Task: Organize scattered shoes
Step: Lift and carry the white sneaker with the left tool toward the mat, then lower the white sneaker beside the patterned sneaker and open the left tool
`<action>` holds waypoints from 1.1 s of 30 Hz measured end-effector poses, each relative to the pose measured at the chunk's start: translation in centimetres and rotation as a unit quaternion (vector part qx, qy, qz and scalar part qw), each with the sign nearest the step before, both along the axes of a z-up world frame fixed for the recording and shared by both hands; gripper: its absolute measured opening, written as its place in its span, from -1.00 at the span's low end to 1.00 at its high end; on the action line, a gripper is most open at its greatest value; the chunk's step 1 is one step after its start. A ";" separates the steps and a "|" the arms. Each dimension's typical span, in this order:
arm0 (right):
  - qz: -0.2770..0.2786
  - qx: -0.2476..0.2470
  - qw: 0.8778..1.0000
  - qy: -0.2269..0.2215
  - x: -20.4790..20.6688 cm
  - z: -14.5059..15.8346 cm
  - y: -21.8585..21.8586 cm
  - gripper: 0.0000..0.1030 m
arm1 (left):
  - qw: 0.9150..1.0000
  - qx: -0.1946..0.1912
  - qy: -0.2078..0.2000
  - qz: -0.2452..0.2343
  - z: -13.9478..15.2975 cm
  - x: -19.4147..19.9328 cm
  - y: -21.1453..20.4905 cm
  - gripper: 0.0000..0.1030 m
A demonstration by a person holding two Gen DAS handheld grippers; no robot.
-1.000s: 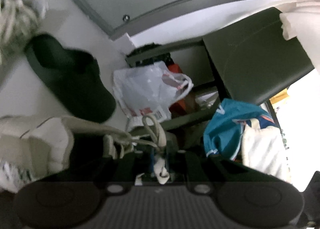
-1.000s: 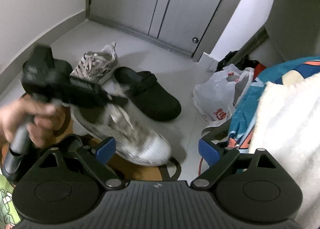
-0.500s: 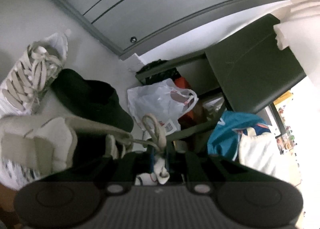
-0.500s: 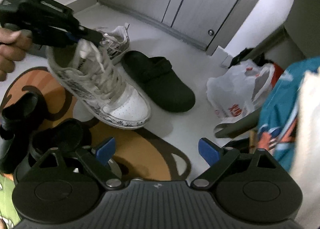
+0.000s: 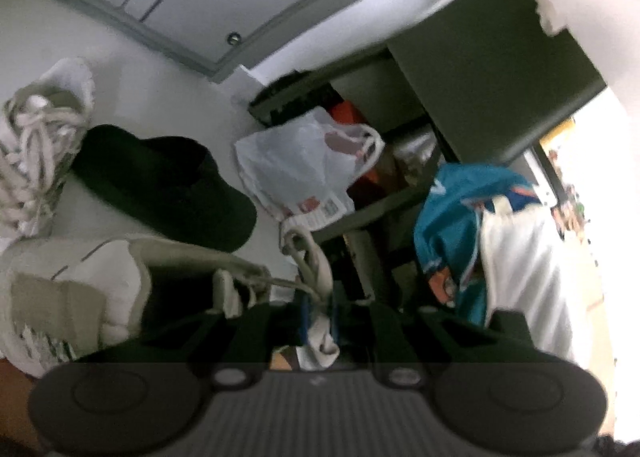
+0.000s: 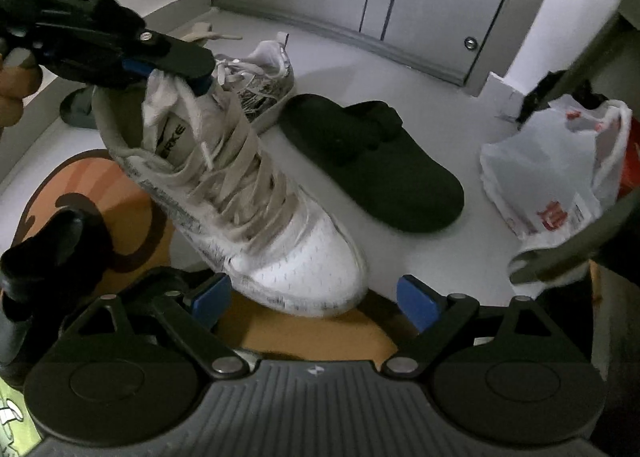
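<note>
hanging: the white lace-up sneaker is off the floor, toe tipped down over the orange patterned mat, its heel end up by the left gripper.
left jaws: together, clamped on the soft tongue at the sneaker's mouth; in the left wrist view pale fabric is squeezed between the blue pads.
right jaws: the right gripper has its blue pads wide apart with nothing between them, low and just in front of the sneaker's toe.
weight: it looks light to middling for one pinch, but the whole shoe hangs from one thin flap, so i judge it prone to swing and twist.
stiffness: mesh toe and padded collar look soft and should give; the rubber sole rim looks firm.
slip: the fabric tongue may creep out of the pads; the loose laces could snag.
better hold: the sides of the toe box or the sole edge, pads across the width, look steadier.
mate: a second sneaker of like pattern stands on the grey floor behind.
neighbours: a black clog lies just beside the mate; a white plastic bag lies to the right.
</note>
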State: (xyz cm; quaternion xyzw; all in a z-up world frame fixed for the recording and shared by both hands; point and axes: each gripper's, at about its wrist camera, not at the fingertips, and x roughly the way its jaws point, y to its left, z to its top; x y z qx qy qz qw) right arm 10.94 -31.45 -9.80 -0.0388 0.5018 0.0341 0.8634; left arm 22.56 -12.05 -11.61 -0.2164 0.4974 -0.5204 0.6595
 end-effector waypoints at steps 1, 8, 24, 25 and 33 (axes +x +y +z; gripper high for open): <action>0.000 0.002 1.000 0.001 0.0 0.0 -0.1 0.81 | 1.000 -0.003 -0.003 -0.009 0.3 0.0 -0.3 -0.80; 0.050 0.014 0.999 0.006 0.6 -0.1 -1.1 0.86 | 0.997 0.005 -0.049 -0.065 2.8 -1.1 -1.7 -0.80; 0.083 0.086 0.993 0.006 0.4 -1.5 1.6 0.89 | 0.997 0.015 -0.054 -0.050 2.3 -1.3 -4.9 -0.80; 0.078 0.095 0.992 0.006 0.3 -1.7 1.5 0.88 | 0.997 0.015 -0.053 -0.050 2.0 -1.2 -5.3 -0.80; 0.037 0.098 0.994 0.008 0.2 -3.6 0.8 0.89 | 0.997 0.033 -0.041 -0.050 -1.0 -0.7 -8.2 -0.80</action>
